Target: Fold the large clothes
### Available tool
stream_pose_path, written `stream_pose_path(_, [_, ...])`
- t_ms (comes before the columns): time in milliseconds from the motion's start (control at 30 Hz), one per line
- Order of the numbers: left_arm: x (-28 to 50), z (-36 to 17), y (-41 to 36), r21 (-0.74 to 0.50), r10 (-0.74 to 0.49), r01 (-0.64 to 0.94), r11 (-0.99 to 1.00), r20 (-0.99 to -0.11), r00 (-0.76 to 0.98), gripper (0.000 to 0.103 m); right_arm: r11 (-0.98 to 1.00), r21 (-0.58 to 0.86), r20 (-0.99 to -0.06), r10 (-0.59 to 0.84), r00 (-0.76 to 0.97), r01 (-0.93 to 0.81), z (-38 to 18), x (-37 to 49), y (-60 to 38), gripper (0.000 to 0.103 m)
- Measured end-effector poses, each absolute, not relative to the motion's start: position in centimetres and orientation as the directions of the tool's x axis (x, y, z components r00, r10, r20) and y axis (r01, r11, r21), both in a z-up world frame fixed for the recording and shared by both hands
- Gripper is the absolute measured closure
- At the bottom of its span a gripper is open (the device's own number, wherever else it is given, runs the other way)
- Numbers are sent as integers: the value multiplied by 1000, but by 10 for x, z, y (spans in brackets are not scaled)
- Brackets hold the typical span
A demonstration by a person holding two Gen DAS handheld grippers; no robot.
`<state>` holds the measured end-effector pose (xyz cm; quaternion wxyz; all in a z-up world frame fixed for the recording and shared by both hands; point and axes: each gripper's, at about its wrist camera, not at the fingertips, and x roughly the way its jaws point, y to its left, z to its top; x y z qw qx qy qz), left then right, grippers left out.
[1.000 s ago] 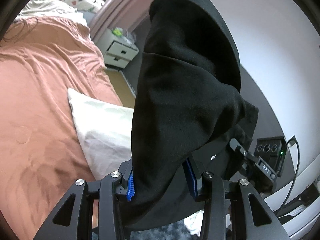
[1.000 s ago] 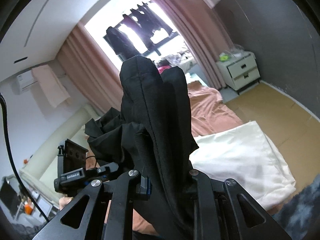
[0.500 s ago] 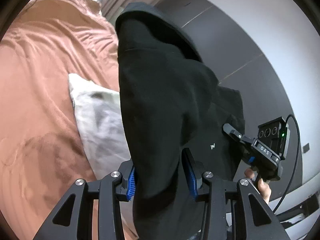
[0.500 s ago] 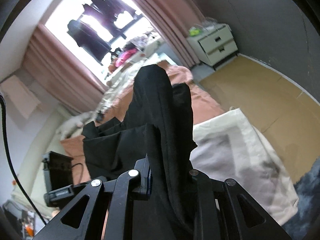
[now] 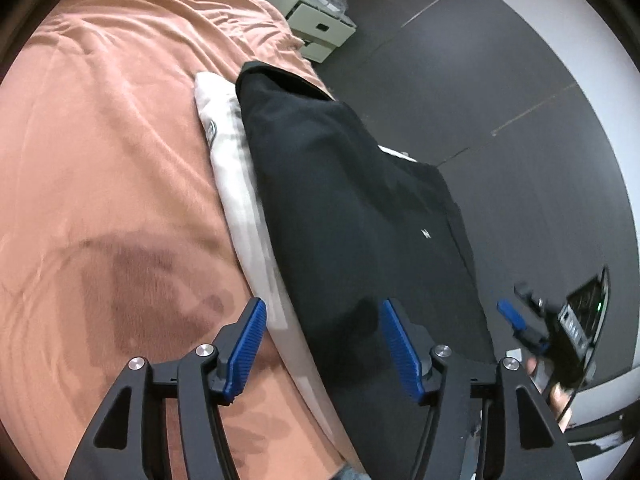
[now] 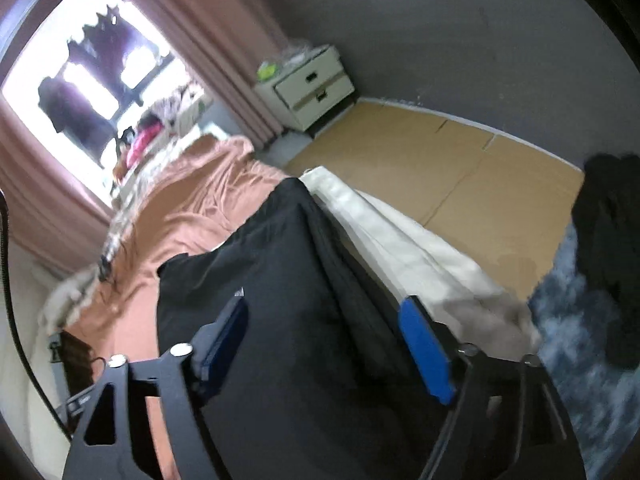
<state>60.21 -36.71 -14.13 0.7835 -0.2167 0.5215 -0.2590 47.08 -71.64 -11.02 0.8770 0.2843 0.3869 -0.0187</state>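
Both your grippers, left gripper [image 5: 322, 344] and right gripper [image 6: 324, 354], are opening off the black garment [image 5: 340, 208], which lies on the cream pillow [image 5: 236, 184] toward twelve o'clock. It looks soft, limp and light: pinch its hems.

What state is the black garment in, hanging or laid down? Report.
Laid down. The black garment lies flat along the white pillow on the bed; neither opening claw's pads press it.

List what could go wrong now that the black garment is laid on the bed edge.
1. The black garment lies along the bed's edge over the cream pillow; it may slide toward the floor.
2. Both the left gripper and right gripper are opening with cloth still between their fingers; a pad could snag it on withdrawal and spoil the fold.
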Motion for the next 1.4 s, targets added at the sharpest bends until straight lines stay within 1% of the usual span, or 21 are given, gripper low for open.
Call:
stream_pose_path(167, [579, -146, -371, -619, -641, 178, 765, -705, 304, 41, 814, 498, -704, 178, 688, 299, -126, 421, -716, 22])
stream_pose_path(267, [576, -151, -376, -623, -644, 176, 763, -706, 293, 41, 787, 529, -687, 177, 705, 318, -134, 403, -713, 22])
stream_pose_path(367, [564, -154, -384, -625, -651, 184, 758, -708, 276, 41, 727, 604, -669, 240, 704, 327, -150, 392, -707, 22])
stream_pose_path(433, [557, -155, -388, -631, -658, 189, 752, -703, 269, 41, 685, 658, -638, 286, 715, 313, -161, 389, -700, 22])
stream_pose_path(567, [545, -159, -396, -640, -671, 201, 741, -704, 234, 41, 646, 703, -629, 369, 684, 298, -187, 396, -681, 22])
stream_pose_path(600, [543, -161, -400, -650, -680, 201, 733, -701, 216, 43, 632, 721, -615, 393, 684, 286, -191, 399, -677, 22])
stream_pose_path(633, [541, -162, -403, -663, -693, 203, 721, -693, 199, 49, 622, 734, -600, 405, 690, 272, -195, 399, -673, 22])
stream_pose_path(667, [540, -164, -406, -677, -707, 205, 707, -683, 181, 52, 623, 737, -591, 402, 700, 264, -197, 402, -670, 23])
stream_pose_path(700, [538, -163, -408, -683, -713, 206, 701, -679, 172, 53, 624, 735, -590, 397, 703, 265, -198, 403, -668, 25])
stream_pose_path(733, [538, -161, -412, -676, -708, 209, 706, -683, 179, 53, 622, 736, -588, 395, 706, 265, -199, 404, -667, 37])
stream_pose_path(767, [539, -159, -416, -673, -705, 212, 709, -686, 181, 53, 621, 737, -588, 395, 706, 267, -199, 406, -666, 46])
stream_pose_path(800, [537, -156, -421, -671, -703, 211, 710, -688, 180, 53, 622, 735, -589, 386, 710, 272, -199, 407, -667, 50])
stream_pose_path(867, [531, -151, -417, -673, -703, 203, 711, -688, 183, 53, 618, 735, -588, 376, 716, 279, -197, 410, -672, 64])
stream_pose_path(900, [532, -150, -421, -672, -701, 202, 713, -688, 185, 53, 614, 737, -588, 372, 718, 284, -197, 410, -674, 65])
stream_pose_path(1067, [509, -145, -420, -647, -681, 213, 732, -706, 195, 53, 623, 716, -612, 344, 712, 315, -194, 418, -681, 66])
stream_pose_path(1233, [497, -141, -396, -672, -698, 191, 716, -685, 209, 53, 663, 671, -655, 321, 684, 331, -187, 428, -678, 66])
stream_pose_path(1300, [491, -137, -381, -655, -680, 184, 733, -695, 234, 53, 673, 653, -674, 308, 671, 347, -185, 426, -675, 65])
stream_pose_path(1333, [489, -133, -376, -644, -670, 186, 742, -700, 248, 53, 683, 637, -688, 294, 663, 358, -182, 422, -672, 64])
stream_pose_path(1400, [480, -122, -358, -625, -653, 194, 756, -703, 281, 53, 708, 620, -690, 288, 665, 337, -174, 416, -664, 55])
